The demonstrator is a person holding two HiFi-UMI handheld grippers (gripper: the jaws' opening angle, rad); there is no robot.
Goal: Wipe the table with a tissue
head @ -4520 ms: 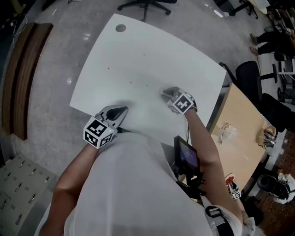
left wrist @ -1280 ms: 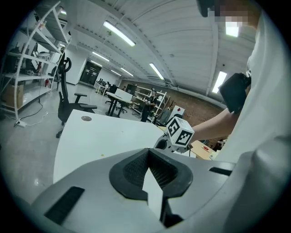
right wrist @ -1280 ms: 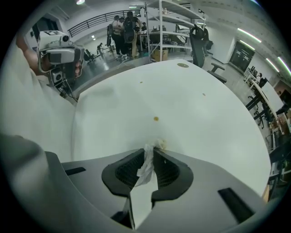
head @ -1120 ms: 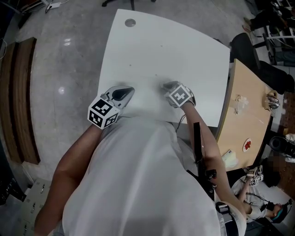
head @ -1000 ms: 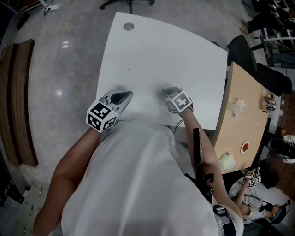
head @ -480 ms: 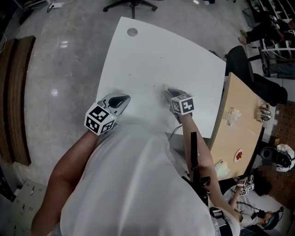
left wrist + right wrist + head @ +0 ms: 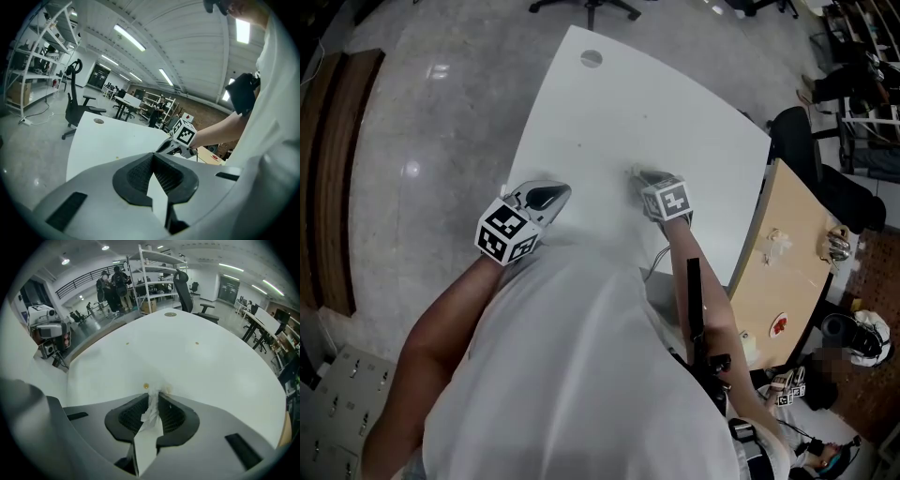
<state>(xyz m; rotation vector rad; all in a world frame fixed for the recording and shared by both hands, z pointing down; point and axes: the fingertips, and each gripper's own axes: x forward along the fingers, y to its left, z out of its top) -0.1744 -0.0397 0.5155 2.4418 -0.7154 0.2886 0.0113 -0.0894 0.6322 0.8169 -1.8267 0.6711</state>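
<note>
1. My right gripper (image 7: pixel 152 397) is clamped on the crumpled white paper tissue (image 7: pixel 152 411); only a small tuft pokes past the jaw tips, down by the white rounded table (image 7: pixel 187 362), just beside a small yellowish spot (image 7: pixel 146 386); I cannot tell whether the tuft touches the surface.
2. With so little paper sticking out, I judge the hard grey tips may rub the tabletop instead of the tissue; a steep tilt would cause that.
3. Pressing hard could tear the thin tuft or drag it out of my grip; a dry wad may only smear the spot.
4. My left gripper (image 7: pixel 153 159) is closed on nothing, above the table's near edge, well apart from the tissue; it braces nothing, so a strong push could shift the table.
5. Two fainter specks lie farther out; a short stroke would miss them.
</note>
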